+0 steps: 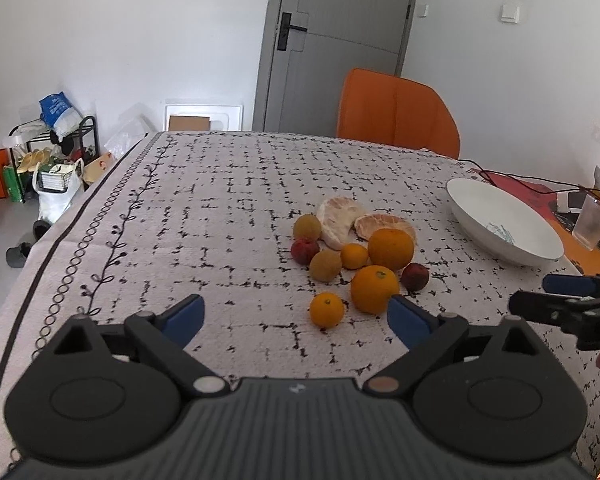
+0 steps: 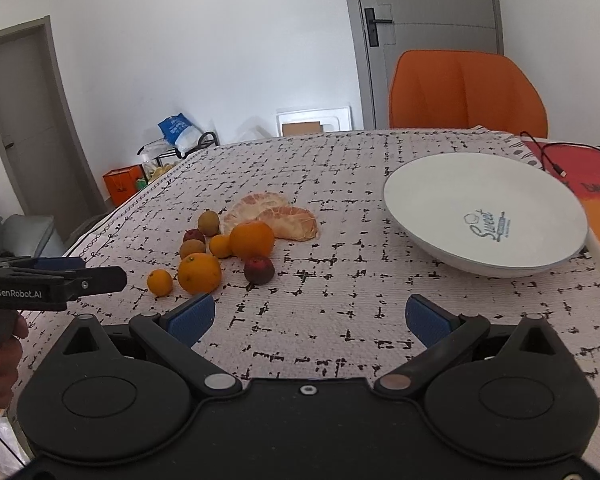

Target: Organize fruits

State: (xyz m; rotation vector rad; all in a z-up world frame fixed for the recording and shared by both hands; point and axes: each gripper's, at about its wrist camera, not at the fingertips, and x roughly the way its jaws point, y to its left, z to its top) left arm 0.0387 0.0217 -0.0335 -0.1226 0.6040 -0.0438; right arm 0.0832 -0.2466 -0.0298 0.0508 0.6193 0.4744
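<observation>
A pile of fruit lies on the patterned tablecloth (image 1: 220,208): two big oranges (image 1: 375,289) (image 1: 391,249), small oranges (image 1: 326,310), dark red fruits (image 1: 415,276), brownish round fruits (image 1: 325,265) and peeled citrus pieces (image 1: 340,220). The pile also shows in the right wrist view (image 2: 199,273). An empty white bowl (image 1: 500,216) (image 2: 440,184) stands to its right. My left gripper (image 1: 296,320) is open and empty, just short of the nearest oranges. My right gripper (image 2: 310,320) is open and empty, between pile and bowl.
An orange chair (image 1: 396,112) (image 2: 466,92) stands behind the table's far edge. A black cable (image 2: 548,160), a plastic cup (image 1: 591,220) and clutter lie on the red mat at far right. The table's left edge drops to the floor with a shoe rack (image 1: 52,152).
</observation>
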